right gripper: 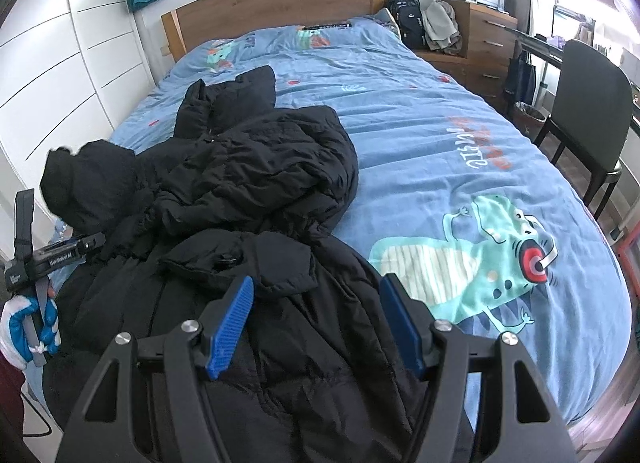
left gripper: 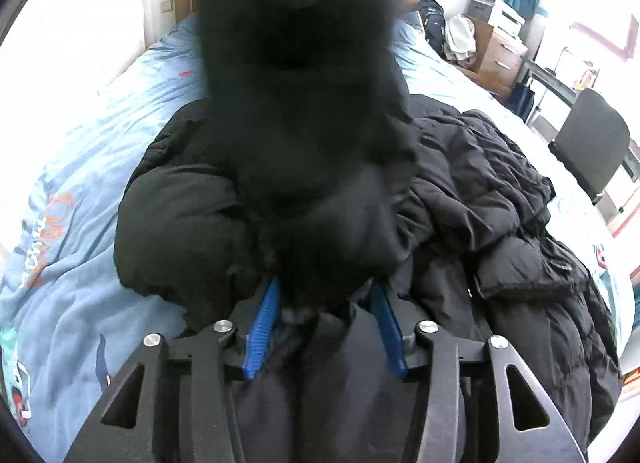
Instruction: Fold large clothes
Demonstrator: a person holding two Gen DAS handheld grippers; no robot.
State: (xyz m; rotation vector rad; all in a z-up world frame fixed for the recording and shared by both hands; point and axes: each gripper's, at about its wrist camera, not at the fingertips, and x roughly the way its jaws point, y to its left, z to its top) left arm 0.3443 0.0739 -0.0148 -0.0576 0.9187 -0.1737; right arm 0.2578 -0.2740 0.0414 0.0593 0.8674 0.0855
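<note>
At the far left of the right wrist view, a gloved hand [right gripper: 28, 323] grips the left hand-held gripper [right gripper: 60, 253] beside the bed's edge, with a lifted, blurred sleeve [right gripper: 86, 179] of the black coat [right gripper: 256, 183] above it. In the left wrist view that hand-held gripper [left gripper: 326, 303] has its blue pads [left gripper: 264, 323] part-way apart; the dark sleeve [left gripper: 304, 123] rises between them and blocks the middle of the view, and whether the pads press it I cannot tell. The coat lies crumpled on the left half of the bed [right gripper: 420, 111], on a blue dinosaur-print cover, its hem end nearest the cameras. The right hand-held gripper [right gripper: 316, 319] hovers over the coat's lower part, jaws wide with nothing between them. Further right stand a wooden dresser [right gripper: 484, 51] and a dark chair [right gripper: 592, 103].
</note>
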